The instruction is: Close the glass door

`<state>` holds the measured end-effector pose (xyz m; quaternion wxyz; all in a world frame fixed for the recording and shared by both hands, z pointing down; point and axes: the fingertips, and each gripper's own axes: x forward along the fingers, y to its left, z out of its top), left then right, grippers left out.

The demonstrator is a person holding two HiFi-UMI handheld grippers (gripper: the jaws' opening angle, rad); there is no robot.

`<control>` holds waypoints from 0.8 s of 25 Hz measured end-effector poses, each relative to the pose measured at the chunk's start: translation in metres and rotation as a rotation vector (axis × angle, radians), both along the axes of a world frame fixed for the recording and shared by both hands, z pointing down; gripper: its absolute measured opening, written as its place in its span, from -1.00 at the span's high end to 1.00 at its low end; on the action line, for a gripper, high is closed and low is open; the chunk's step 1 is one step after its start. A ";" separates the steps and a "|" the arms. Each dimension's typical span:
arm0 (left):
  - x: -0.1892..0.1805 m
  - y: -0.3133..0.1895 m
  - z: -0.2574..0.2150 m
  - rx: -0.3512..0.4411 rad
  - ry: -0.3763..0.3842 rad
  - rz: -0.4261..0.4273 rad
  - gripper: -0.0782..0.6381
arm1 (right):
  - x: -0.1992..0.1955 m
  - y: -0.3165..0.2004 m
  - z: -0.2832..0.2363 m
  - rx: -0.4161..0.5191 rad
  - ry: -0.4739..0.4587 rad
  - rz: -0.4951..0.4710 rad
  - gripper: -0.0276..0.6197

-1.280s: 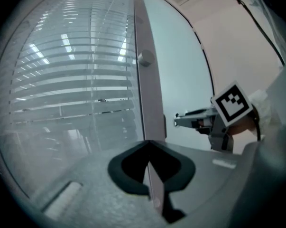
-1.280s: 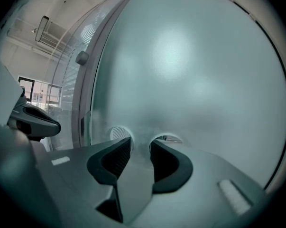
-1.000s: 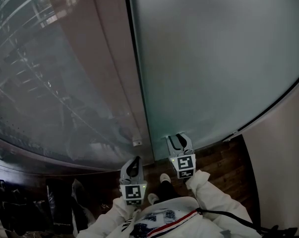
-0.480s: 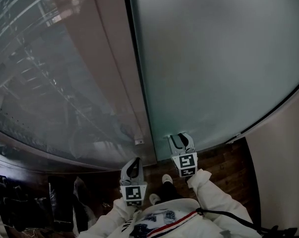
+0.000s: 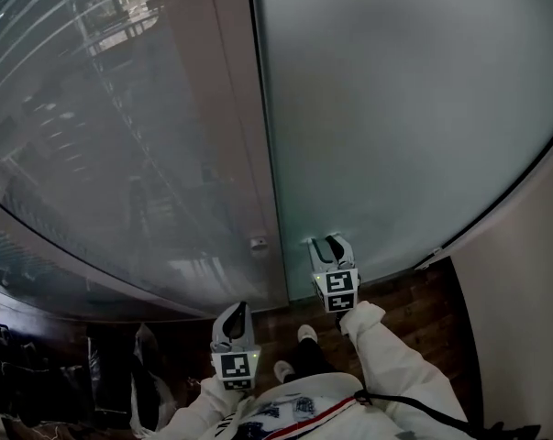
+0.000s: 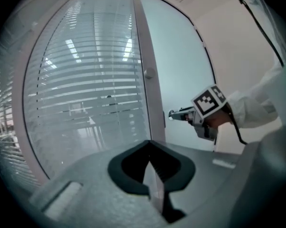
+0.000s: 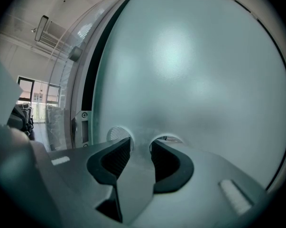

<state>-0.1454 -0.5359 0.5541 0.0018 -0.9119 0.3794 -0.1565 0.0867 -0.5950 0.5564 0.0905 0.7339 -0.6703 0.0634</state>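
Frosted glass fills the right of the head view: this is the door (image 5: 395,108), standing upright with its left edge along a brown post (image 5: 248,108). A thin dark strip runs between that edge and the post. In the right gripper view a small metal plate (image 7: 83,127) sits on the post just beside the door's edge.

The right tongs (image 5: 329,248) are spread, their tips up against the frosted pane low down and near its left edge. Whether they actually touch the glass is hard to tell.

The left tongs (image 5: 237,312) are pressed together with nothing in them. They hang nearer the person's body, apart from the door, and point toward the post and the glass wall with blinds (image 5: 102,154). Dark wooden floor (image 5: 404,296) shows below.
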 end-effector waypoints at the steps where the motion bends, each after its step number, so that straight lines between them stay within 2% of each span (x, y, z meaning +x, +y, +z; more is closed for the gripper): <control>1: -0.003 0.007 0.001 -0.005 0.005 0.003 0.77 | 0.003 0.002 0.004 -0.023 -0.011 0.001 0.46; 2: -0.005 0.015 0.003 -0.010 0.011 0.006 0.77 | 0.007 0.006 0.006 -0.050 -0.028 0.004 0.35; 5: -0.008 0.033 0.012 -0.023 0.020 0.016 0.77 | 0.017 0.036 -0.004 -0.076 -0.093 0.058 0.31; 8: -0.007 0.047 0.017 -0.047 0.032 0.020 0.77 | 0.023 0.084 -0.014 -0.043 -0.128 0.138 0.63; 9: -0.006 0.053 0.016 -0.048 0.039 0.025 0.77 | 0.021 0.101 -0.015 -0.038 -0.103 0.142 0.89; 11: -0.004 0.064 0.012 -0.037 0.047 0.038 0.77 | 0.005 0.132 -0.019 -0.028 -0.002 0.107 0.90; 13: -0.004 0.075 0.011 -0.027 0.044 0.044 0.77 | -0.022 0.162 -0.024 -0.007 0.045 0.041 0.90; 15: -0.003 0.087 0.009 -0.018 0.036 0.049 0.77 | -0.044 0.195 -0.017 -0.009 0.017 -0.003 0.89; 20: 0.004 0.135 0.006 0.002 0.017 0.023 0.77 | -0.071 0.286 0.021 -0.089 -0.095 -0.033 0.90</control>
